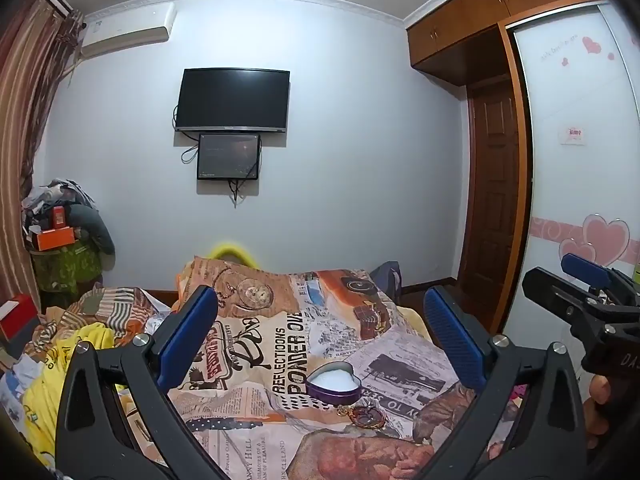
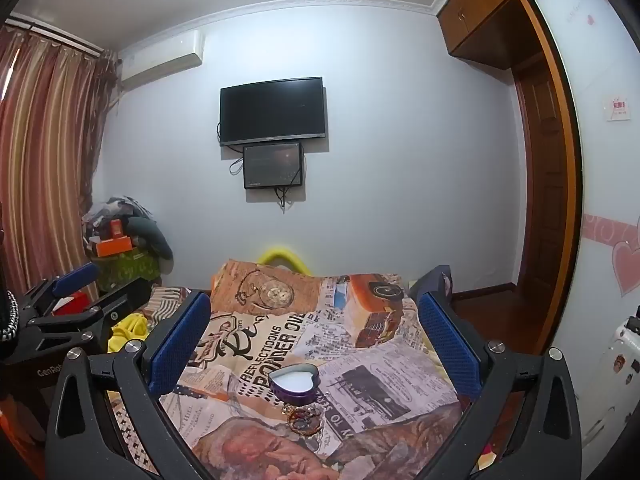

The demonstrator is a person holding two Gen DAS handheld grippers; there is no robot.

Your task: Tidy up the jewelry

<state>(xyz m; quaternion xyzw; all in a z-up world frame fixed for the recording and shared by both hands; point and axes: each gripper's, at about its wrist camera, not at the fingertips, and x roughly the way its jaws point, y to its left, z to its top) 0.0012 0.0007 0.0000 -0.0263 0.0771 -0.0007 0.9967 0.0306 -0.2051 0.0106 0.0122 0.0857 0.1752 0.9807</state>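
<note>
- Both hand-held tools hover over the bed: the left gripper (image 1: 320,320) has its blue pads spread wide with nothing between them, and the right gripper (image 2: 316,328) is likewise spread wide and empty.
- Each points only slightly downward, side by side, well back from the work; the right gripper shows at the right edge of the left wrist view, with part of a hand (image 1: 600,404) under it.
- On the newspaper-print bedspread (image 1: 280,320), toward its near edge, sits an open heart-shaped tin (image 1: 334,384) with a purple wall and pale lining.
- Just in front of the tin, almost touching it, lies a small heap of gold-toned jewelry (image 2: 305,420), rings or a chain; too tangled to tell.
- Judging by looks, the jewelry is light, thin, slippery and loose, so a pinch at the thickest ring or the bunched middle seems safest.
- The tin looks stiff and light; on soft bedding it may slide or tip, so it wants steadying by its side walls.
</note>
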